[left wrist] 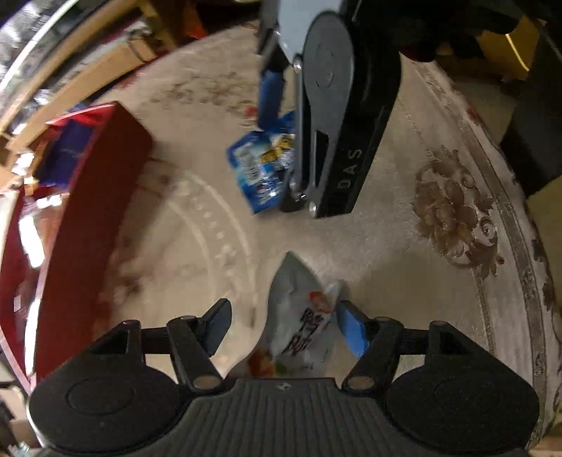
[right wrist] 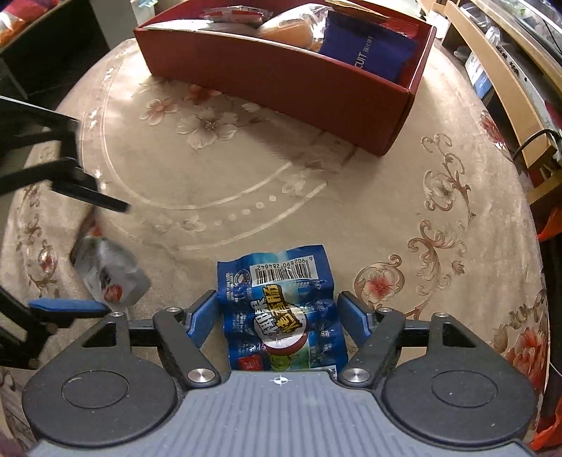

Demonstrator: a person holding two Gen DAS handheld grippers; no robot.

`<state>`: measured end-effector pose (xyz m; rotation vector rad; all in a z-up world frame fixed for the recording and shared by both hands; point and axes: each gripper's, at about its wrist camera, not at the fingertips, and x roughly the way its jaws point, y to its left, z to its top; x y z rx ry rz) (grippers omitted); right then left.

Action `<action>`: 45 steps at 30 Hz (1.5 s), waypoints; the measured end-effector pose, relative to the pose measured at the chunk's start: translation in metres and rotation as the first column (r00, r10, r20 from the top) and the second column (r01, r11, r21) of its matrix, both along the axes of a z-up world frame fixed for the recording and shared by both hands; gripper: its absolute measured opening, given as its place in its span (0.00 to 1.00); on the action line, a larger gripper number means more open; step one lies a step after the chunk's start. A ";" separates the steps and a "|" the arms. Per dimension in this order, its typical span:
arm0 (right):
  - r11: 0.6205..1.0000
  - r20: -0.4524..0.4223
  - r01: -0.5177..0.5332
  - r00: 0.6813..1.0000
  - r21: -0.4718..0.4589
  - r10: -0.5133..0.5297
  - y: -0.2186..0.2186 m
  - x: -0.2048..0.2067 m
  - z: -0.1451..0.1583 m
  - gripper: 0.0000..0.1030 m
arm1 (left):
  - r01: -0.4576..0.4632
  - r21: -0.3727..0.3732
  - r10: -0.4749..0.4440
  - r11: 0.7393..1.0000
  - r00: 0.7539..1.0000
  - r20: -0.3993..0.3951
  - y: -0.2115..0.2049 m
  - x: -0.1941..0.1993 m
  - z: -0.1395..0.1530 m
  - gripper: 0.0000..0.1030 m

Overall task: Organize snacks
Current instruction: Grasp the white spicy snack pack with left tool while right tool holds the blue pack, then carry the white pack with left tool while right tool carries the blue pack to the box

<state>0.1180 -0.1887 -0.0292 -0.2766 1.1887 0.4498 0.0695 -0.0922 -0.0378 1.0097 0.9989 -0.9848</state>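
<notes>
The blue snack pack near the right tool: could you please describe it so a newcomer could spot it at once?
Start at the red box on the floral cloth. Nearer the camera, between the right tool's open fingers, lies the blue pack. Unlike the whitish pack to its left, it shows a barcode and yellow lettering.

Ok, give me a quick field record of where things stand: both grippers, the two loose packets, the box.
left gripper: open, straddling the white packet, not closed on it
right gripper: open, fingers either side of the blue packet, grip not confirmed
blue packet: flat on the tablecloth, barcode side up
white packet: on the tablecloth, left of the blue packet
red box: beyond the packets, open top
box contents: dark blue bag, orange pack, red-white packet
</notes>
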 end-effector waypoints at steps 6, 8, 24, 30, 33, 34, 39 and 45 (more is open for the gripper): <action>1.000 -0.007 -0.003 1.000 0.030 0.004 -0.008 0.000 0.003 0.78 | -0.125 -0.035 0.123 0.992 0.991 -0.061 0.007 0.007 -0.001 0.69; 1.000 -0.006 -0.004 1.000 0.031 0.004 -0.009 0.000 0.003 0.78 | -0.175 -0.054 0.171 0.983 0.983 -0.067 0.011 0.006 -0.002 0.69; 1.000 0.011 0.024 1.000 0.010 -0.024 -0.004 -0.006 0.003 0.76 | -0.537 -0.181 0.516 0.824 0.843 -0.152 0.025 0.009 0.003 0.67; 1.000 0.008 0.023 1.000 0.012 -0.023 -0.005 -0.005 0.003 0.76 | -0.583 -0.205 0.563 0.786 0.812 -0.153 0.031 0.012 0.011 0.69; 1.000 0.009 0.020 1.000 0.012 -0.020 -0.004 -0.006 0.003 0.76 | -0.570 -0.155 0.554 0.807 0.822 -0.135 0.023 0.012 -0.001 0.70; 1.000 0.010 0.018 1.000 0.009 -0.018 -0.004 -0.006 0.003 0.76 | -0.563 -0.161 0.548 0.811 0.827 -0.126 0.020 0.013 -0.003 0.73; 1.000 0.014 0.014 1.000 0.011 -0.014 -0.003 -0.008 0.004 0.76 | -0.581 -0.164 0.563 0.797 0.814 -0.144 0.021 0.015 -0.004 0.74; 1.000 0.039 0.023 0.999 0.019 -0.024 -0.003 -0.008 0.012 0.76 | -0.617 -0.184 0.606 0.765 0.786 -0.121 0.022 0.004 -0.001 0.51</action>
